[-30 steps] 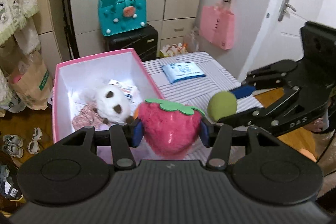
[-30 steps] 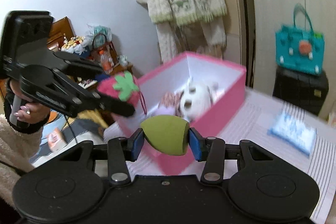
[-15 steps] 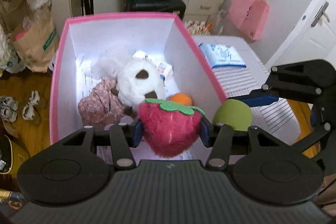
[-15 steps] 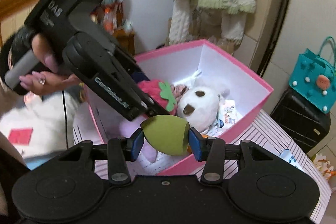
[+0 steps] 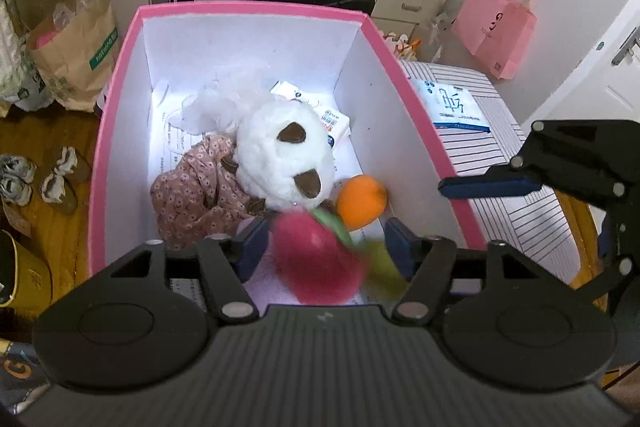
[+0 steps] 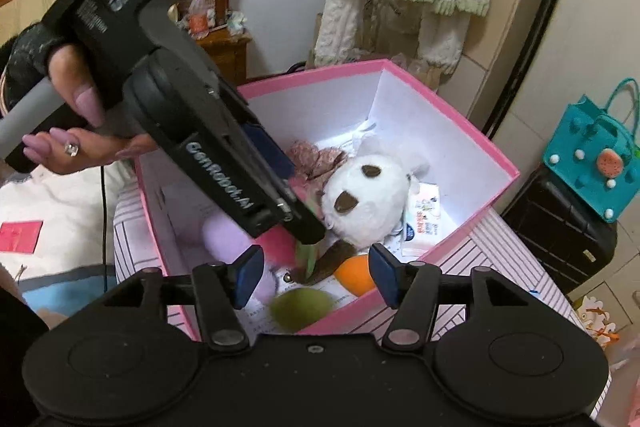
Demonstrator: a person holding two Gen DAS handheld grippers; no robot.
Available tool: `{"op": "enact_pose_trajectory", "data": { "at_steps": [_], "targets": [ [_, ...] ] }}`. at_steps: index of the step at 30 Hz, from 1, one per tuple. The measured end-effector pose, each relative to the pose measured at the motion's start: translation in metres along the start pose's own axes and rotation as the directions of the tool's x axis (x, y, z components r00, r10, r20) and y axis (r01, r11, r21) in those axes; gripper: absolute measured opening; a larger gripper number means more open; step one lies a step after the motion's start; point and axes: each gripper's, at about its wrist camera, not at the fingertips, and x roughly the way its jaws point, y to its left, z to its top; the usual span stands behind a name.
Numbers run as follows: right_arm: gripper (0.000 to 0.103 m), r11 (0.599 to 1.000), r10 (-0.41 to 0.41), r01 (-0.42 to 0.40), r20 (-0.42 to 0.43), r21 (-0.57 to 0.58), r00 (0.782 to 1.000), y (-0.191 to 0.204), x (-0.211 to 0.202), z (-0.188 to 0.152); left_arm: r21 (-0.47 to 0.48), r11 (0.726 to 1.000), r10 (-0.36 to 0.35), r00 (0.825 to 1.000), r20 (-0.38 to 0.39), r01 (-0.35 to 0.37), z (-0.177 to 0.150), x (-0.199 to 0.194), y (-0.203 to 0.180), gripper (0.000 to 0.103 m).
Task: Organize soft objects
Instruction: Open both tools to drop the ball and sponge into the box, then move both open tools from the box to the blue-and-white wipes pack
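Left gripper [image 5: 326,247]: your jaws opening, strawberry plush [image 5: 316,263] blurred between pads, probably dropping free into pink box [image 5: 240,7]. Right gripper [image 6: 312,273]: jaws opening too, green ball [image 6: 302,309] loose below pads, over box floor. Both light, squashy, non-fragile. If you regrip, pinch across widest body, not strawberry's thin felt leaves. White plush [image 5: 284,155] and orange ball [image 5: 360,201] lie inside.
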Motion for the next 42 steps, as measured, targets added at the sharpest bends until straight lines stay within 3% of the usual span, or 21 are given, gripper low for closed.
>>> {"op": "enact_pose_trajectory", "data": {
  "at_steps": [10, 24, 30, 37, 40, 42],
  "targets": [
    [0.064, 0.987, 0.057, -0.068, 0.08, 0.146, 0.995, -0.006, -0.043, -0.008, 0.123, 0.989, 0.075, 0.994, 0.081, -0.085, -0.014, -0.058, -0.022, 0.071],
    [0.064, 0.973, 0.081, -0.106, 0.128, 0.207, 0.989, 0.009, -0.107, -0.04, 0.226, 0.968, 0.088, 0.992, 0.095, -0.107, -0.047, -0.133, -0.075, 0.073],
    [0.064, 0.967, 0.074, -0.102, 0.125, 0.234, 0.989, 0.014, -0.129, -0.066, 0.32, 0.943, 0.069, 0.995, 0.073, -0.088, -0.069, -0.136, -0.106, 0.076],
    [0.064, 0.952, 0.056, -0.082, 0.096, 0.295, 0.994, 0.015, -0.129, -0.105, 0.382, 0.924, 0.015, 1.0, 0.006, -0.016, -0.085, -0.113, -0.134, 0.077],
    [0.064, 0.947, 0.041, -0.068, 0.094, 0.313, 0.995, 0.014, -0.128, -0.12, 0.396, 0.918, -0.02, 1.0, 0.022, 0.01, -0.086, -0.104, -0.146, 0.077],
    [0.064, 0.947, 0.016, -0.045, 0.093, 0.319, 0.996, 0.011, -0.128, -0.129, 0.432, 0.902, -0.021, 0.998, 0.066, -0.009, -0.087, -0.099, -0.156, 0.077]
  ]
}}
